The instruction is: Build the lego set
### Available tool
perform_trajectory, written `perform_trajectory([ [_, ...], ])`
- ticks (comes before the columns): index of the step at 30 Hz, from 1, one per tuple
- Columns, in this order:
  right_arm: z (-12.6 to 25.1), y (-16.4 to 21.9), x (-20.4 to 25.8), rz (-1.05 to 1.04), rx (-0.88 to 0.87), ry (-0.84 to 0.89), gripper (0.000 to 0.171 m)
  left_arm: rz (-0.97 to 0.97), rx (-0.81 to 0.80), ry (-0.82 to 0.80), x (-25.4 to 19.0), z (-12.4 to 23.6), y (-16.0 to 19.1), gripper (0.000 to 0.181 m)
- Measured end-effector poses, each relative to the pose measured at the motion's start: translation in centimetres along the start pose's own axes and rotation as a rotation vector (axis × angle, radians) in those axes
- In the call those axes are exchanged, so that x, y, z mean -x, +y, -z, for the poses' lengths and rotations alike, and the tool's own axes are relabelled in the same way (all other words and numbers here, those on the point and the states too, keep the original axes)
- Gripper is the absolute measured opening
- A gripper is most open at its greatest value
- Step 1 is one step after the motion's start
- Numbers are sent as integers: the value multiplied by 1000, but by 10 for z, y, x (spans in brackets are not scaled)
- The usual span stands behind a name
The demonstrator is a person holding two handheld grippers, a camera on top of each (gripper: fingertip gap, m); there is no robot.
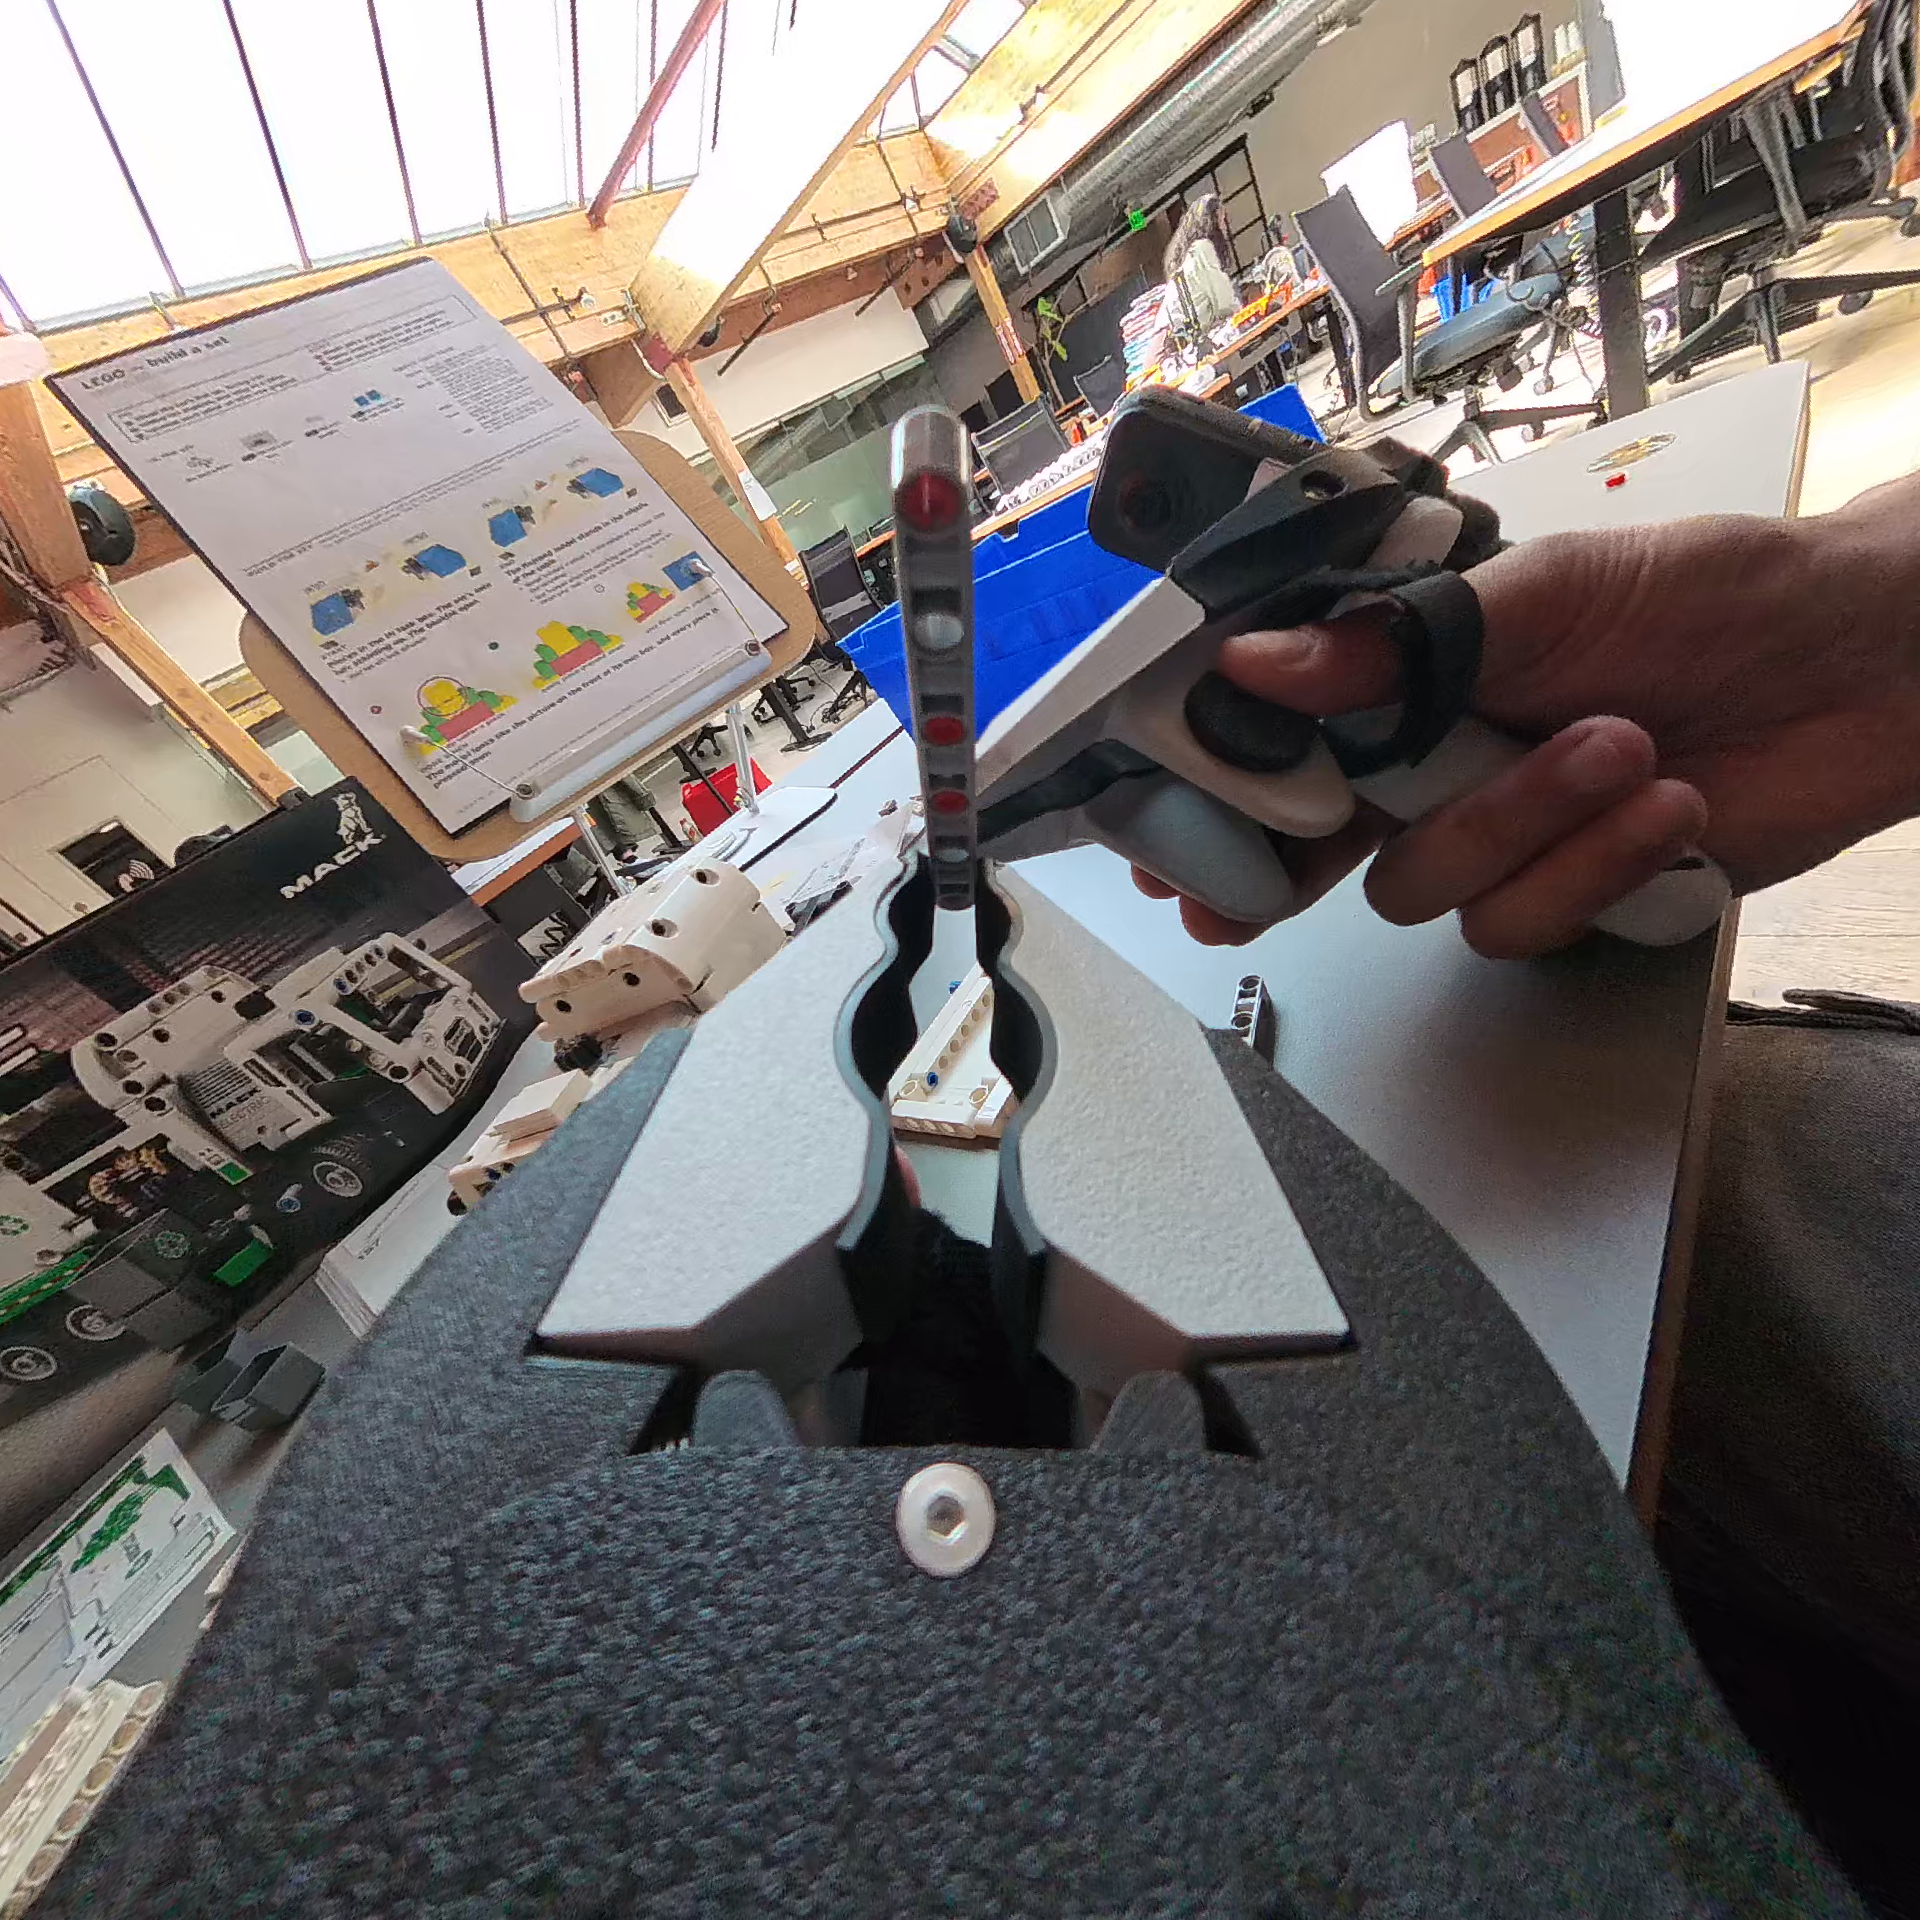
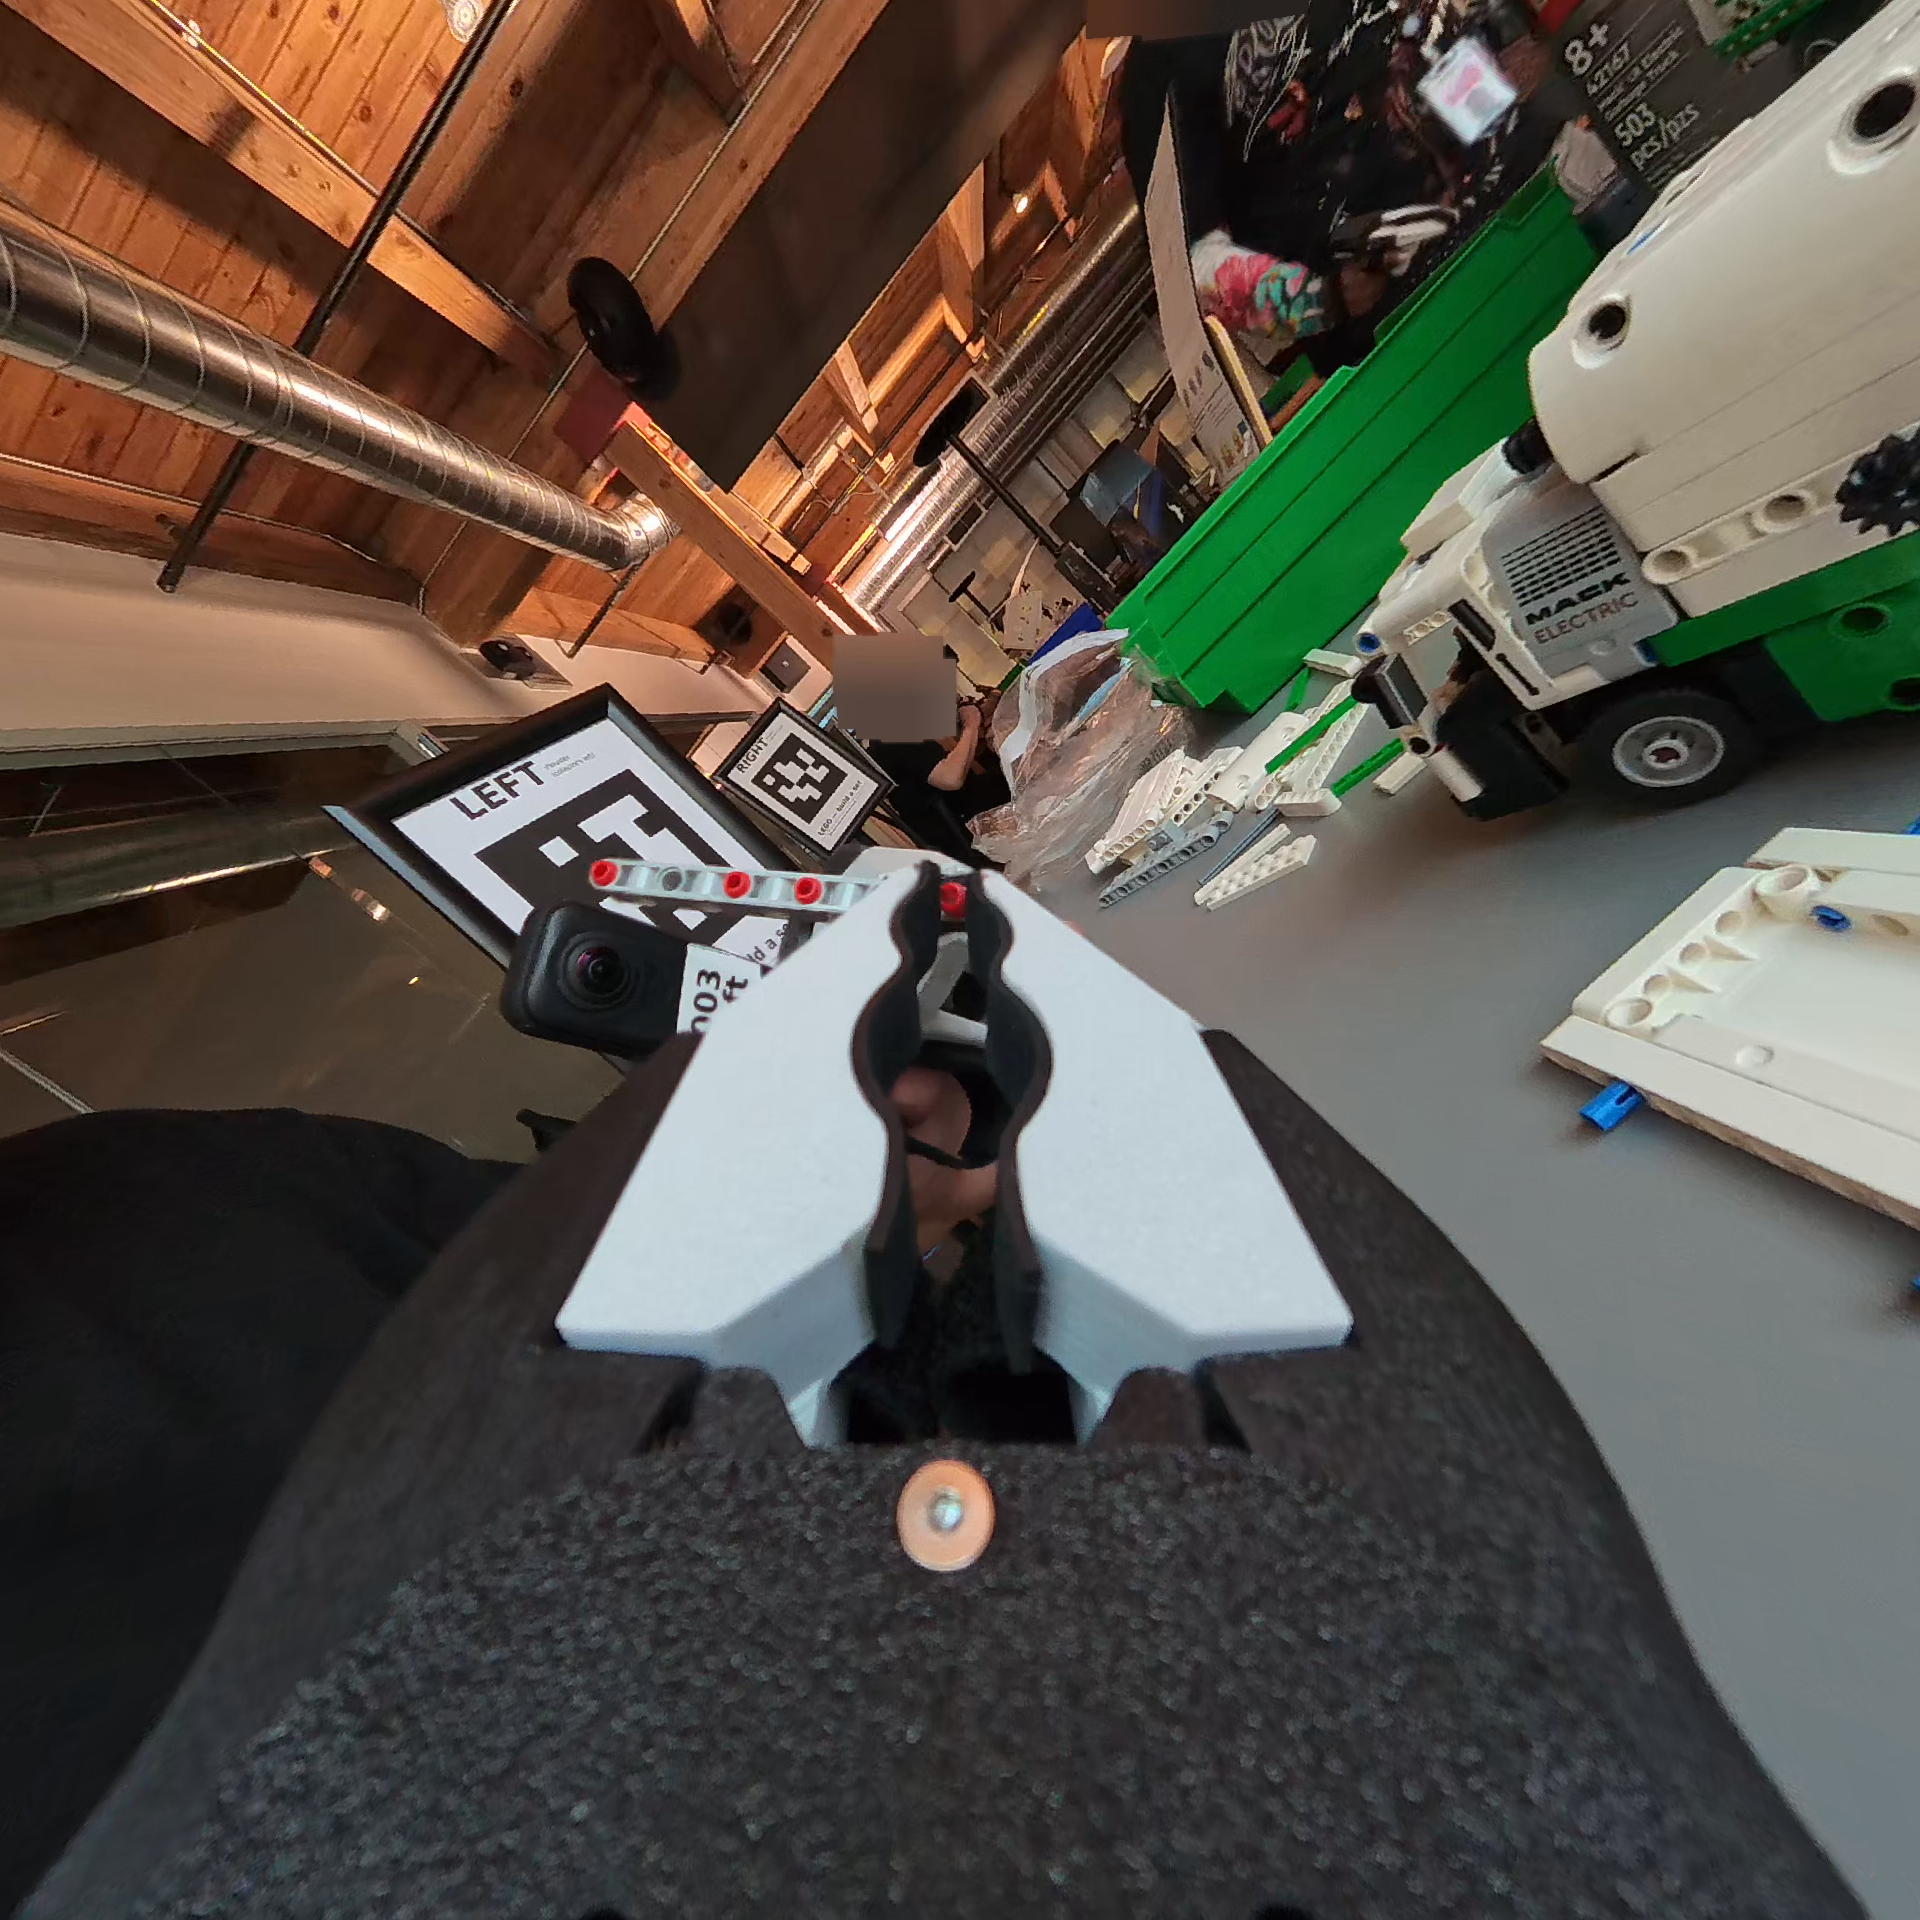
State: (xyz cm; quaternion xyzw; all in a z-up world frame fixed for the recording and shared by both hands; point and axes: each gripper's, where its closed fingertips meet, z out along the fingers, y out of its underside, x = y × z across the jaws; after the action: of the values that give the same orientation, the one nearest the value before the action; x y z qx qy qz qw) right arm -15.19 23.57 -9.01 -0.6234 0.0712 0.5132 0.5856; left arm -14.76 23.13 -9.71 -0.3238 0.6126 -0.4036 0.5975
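Observation:
In the left wrist view my left gripper is shut on the lower end of a grey lego beam with red pins, which stands up from the fingertips. The right gripper, held in a hand, meets the beam from the right just above my left fingertips. In the right wrist view the right gripper is shut on a red pin at the end of the beam, which runs out to the left. The left gripper's camera shows below the beam.
A part-built white and green truck, a white panel, loose parts and a green bin are on the grey table. The set's box, an instruction sheet on a stand, a white sub-assembly and a blue bin are ahead. My left and right fingertips are right by each other.

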Motion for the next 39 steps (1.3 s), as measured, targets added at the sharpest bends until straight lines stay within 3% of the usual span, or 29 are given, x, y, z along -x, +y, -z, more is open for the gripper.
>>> perform_trajectory([
  [14,4,5,-1,-9,92,-28,4,-8,14,39,-5,-2,2,5],
  [39,3,5,-3,1,53,19,3,3,28,25,-2,-3,4,5],
])
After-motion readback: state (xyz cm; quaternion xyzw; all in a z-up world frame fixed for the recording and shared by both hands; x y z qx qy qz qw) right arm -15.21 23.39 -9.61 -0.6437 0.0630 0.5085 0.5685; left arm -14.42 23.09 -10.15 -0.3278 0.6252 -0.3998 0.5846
